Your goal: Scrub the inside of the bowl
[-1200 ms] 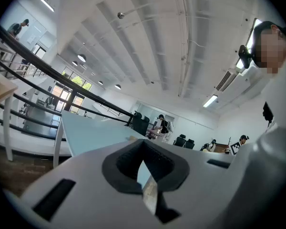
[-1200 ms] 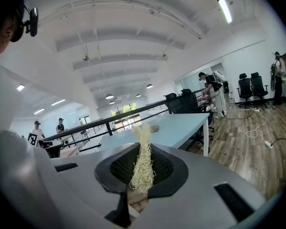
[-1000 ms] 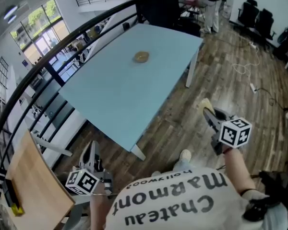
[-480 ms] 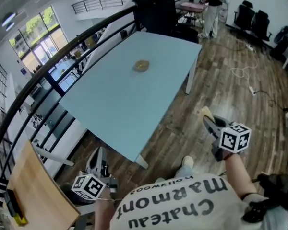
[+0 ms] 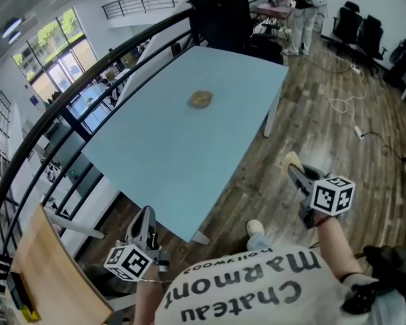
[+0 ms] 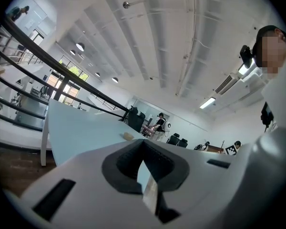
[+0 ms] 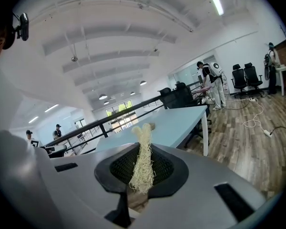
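The right gripper (image 5: 298,175) is clamped on a thin, stringy scrubber (image 7: 143,159) that sticks out past its tips. The left gripper (image 5: 147,218) is closed on nothing. Both hang well short of the blue table (image 5: 155,161), and the bowl (image 5: 200,99) sits far across it. I reckon hard scrubbing could pull those fibres loose. With no one holding the bowl, it may skate across the top.
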Demonstrator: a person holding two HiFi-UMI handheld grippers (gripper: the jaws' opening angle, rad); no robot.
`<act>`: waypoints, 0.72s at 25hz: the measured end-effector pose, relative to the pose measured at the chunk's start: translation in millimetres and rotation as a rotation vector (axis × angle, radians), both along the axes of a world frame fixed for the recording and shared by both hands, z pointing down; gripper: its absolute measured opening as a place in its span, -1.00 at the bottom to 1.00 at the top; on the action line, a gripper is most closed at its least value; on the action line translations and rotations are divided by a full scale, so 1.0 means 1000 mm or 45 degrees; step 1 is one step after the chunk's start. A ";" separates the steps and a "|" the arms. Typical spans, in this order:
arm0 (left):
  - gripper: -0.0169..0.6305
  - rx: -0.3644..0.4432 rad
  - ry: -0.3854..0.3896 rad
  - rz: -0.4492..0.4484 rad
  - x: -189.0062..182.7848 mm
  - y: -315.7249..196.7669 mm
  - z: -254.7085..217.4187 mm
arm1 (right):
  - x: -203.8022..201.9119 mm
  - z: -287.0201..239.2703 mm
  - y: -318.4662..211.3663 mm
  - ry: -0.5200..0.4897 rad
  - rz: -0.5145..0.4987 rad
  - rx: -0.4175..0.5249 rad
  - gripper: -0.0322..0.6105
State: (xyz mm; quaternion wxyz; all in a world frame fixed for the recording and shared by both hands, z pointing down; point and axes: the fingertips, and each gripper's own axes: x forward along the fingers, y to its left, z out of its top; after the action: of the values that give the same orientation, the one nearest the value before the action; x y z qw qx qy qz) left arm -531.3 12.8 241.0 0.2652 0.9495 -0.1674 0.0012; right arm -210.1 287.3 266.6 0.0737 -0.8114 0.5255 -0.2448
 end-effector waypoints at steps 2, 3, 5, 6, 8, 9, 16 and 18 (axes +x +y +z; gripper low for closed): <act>-0.94 -0.013 -0.005 -0.005 0.009 -0.004 0.002 | 0.012 0.002 -0.008 0.001 -0.011 -0.003 -0.71; -0.94 -0.020 -0.005 -0.008 0.015 -0.006 0.003 | 0.017 0.000 -0.014 0.003 -0.024 0.002 -0.71; -0.94 -0.027 0.000 -0.015 0.029 -0.009 0.001 | 0.032 -0.004 -0.023 0.009 -0.048 0.011 -0.71; -0.94 -0.030 0.003 -0.019 0.037 -0.010 0.000 | 0.041 -0.005 -0.027 0.010 -0.053 0.013 -0.71; -0.94 -0.040 0.005 -0.028 0.053 -0.014 0.001 | 0.061 -0.004 -0.033 0.008 -0.058 0.017 -0.71; -0.94 -0.047 0.005 -0.033 0.061 -0.017 0.001 | 0.070 -0.004 -0.036 0.008 -0.062 0.020 -0.71; -0.94 -0.071 0.006 -0.045 0.130 -0.024 0.005 | 0.143 0.001 -0.049 -0.027 -0.062 0.042 -0.71; -0.94 -0.069 0.001 -0.052 0.147 -0.026 0.006 | 0.161 0.002 -0.054 -0.041 -0.070 0.051 -0.71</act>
State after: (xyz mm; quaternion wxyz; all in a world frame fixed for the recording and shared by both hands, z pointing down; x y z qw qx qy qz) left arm -384.2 -12.8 246.9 0.2911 0.9383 -0.1867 0.0001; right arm -49.0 233.4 268.9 0.0916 -0.7911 0.5511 -0.2490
